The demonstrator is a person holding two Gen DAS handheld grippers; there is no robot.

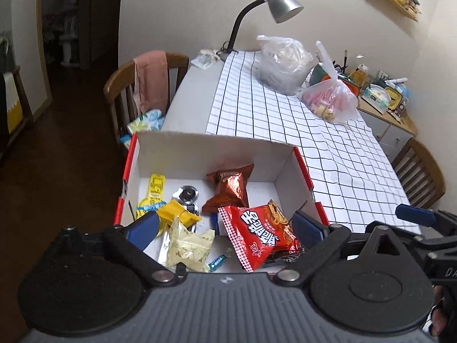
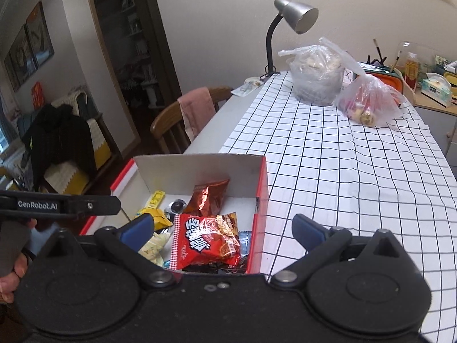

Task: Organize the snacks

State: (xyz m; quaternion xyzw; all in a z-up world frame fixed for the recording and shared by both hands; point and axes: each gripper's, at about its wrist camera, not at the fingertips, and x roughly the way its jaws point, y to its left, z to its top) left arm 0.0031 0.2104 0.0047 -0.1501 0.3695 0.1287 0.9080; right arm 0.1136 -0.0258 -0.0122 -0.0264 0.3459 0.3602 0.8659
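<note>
A white cardboard box with red edges sits at the near end of the table with several snacks inside. A red packet lies on top at the front, and a brown foil packet leans on the back wall. Yellow packets, a pale packet and a round silver piece lie to the left. My left gripper hovers open above the box with nothing in it. My right gripper is open over the box's right side, also with nothing in it.
A checked cloth covers the table. At the far end stand a grey desk lamp, a clear bag over a tub and a bag of small items. A chair with a pink cloth is on the left.
</note>
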